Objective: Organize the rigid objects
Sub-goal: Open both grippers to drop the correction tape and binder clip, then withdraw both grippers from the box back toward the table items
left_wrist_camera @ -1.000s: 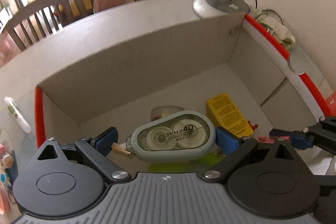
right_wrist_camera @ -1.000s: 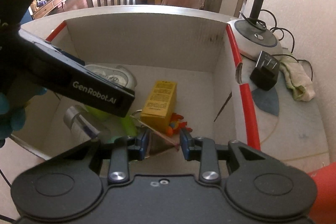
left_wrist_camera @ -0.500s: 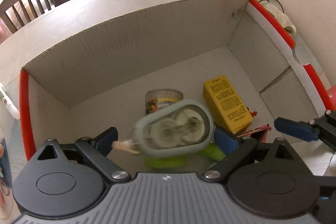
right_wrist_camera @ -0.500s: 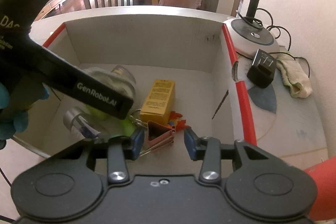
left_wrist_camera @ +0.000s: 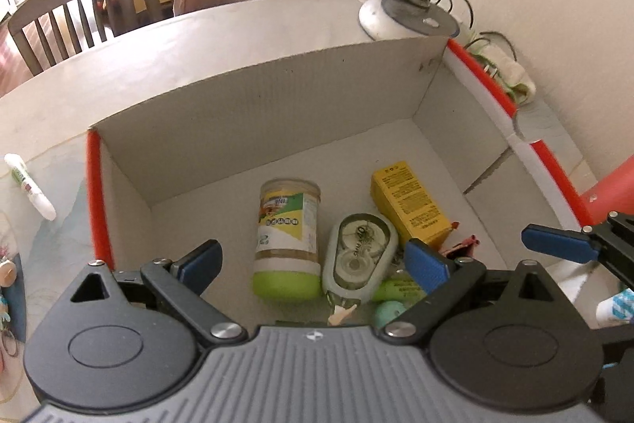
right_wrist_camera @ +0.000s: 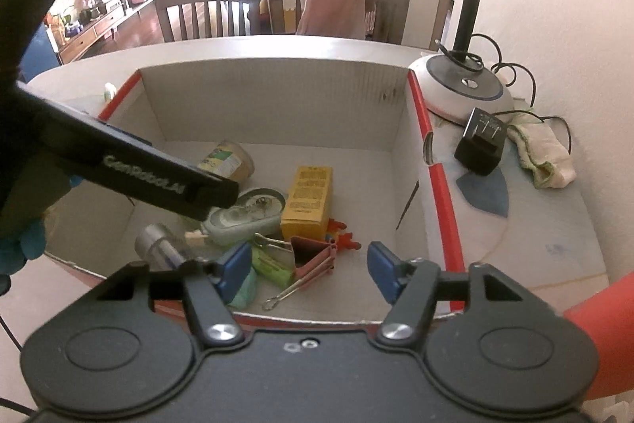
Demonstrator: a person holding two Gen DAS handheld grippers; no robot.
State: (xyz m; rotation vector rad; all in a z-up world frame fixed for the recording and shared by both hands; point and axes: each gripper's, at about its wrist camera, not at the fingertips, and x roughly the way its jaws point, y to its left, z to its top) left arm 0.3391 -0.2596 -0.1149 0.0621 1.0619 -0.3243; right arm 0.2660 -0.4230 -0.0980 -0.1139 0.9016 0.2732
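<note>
A cardboard box (left_wrist_camera: 245, 113) with red edges holds the objects. The grey-green correction tape (left_wrist_camera: 358, 256) lies on the box floor between a green-capped jar (left_wrist_camera: 287, 236) and a yellow carton (left_wrist_camera: 410, 203). My left gripper (left_wrist_camera: 313, 260) is open and empty above the box. My right gripper (right_wrist_camera: 309, 270) is open and empty above the near edge of the box (right_wrist_camera: 273, 94). A pink binder clip (right_wrist_camera: 313, 254) lies below it, next to the yellow carton (right_wrist_camera: 307, 197), the correction tape (right_wrist_camera: 247, 215) and a green marker (right_wrist_camera: 273, 266).
A lamp base (right_wrist_camera: 463, 92) with cables, a black power adapter (right_wrist_camera: 481, 141) and a cloth (right_wrist_camera: 543, 153) sit on the table right of the box. A white tube (left_wrist_camera: 29, 185) lies left of the box. Chairs stand behind the table.
My left gripper opened and the correction tape dropped into the box. My right gripper opened and let go of the pink binder clip, which now lies in the box. Both grippers rose.
</note>
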